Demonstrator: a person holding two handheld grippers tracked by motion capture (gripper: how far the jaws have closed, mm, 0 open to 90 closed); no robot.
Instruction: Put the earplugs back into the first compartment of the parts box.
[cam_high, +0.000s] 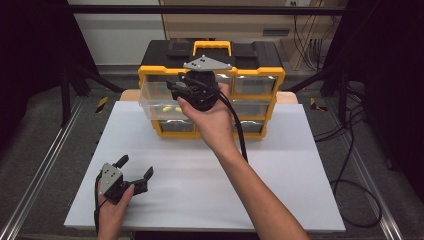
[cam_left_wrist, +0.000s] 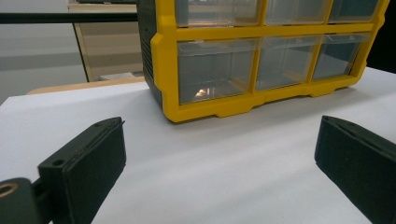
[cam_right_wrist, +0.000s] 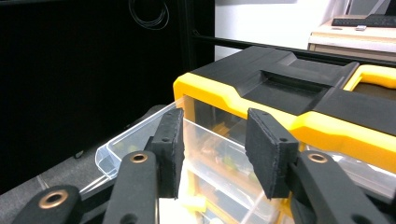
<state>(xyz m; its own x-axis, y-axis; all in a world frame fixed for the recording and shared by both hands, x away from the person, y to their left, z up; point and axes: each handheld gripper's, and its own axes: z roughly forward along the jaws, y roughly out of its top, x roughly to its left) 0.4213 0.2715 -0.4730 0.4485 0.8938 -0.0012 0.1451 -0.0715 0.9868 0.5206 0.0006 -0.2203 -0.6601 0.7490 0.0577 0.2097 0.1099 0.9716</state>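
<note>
A yellow and black drawer cabinet (cam_high: 255, 52) stands at the far middle of the white table (cam_high: 280, 165). Its upper-left clear drawer (cam_high: 155, 97) is pulled out toward the left front, and small yellow pieces (cam_high: 170, 108) lie inside. My right gripper (cam_high: 172, 91) hovers over that drawer's right part, open, with its jaws pointing left. In the right gripper view the right gripper (cam_right_wrist: 215, 140) straddles the corner where the clear drawer (cam_right_wrist: 133, 137) meets the cabinet (cam_right_wrist: 280, 88). My left gripper (cam_high: 136, 166) rests at the near left of the table, open and holding nothing. The left gripper (cam_left_wrist: 219, 154) faces the cabinet (cam_left_wrist: 215, 32).
The cabinet's other clear drawers (cam_left_wrist: 215, 70) are pushed in. Metal rails (cam_high: 45, 170) run along both sides of the table, and loose cables (cam_high: 360, 195) lie on the floor at right. Bare white table surface spreads between the left gripper and the cabinet.
</note>
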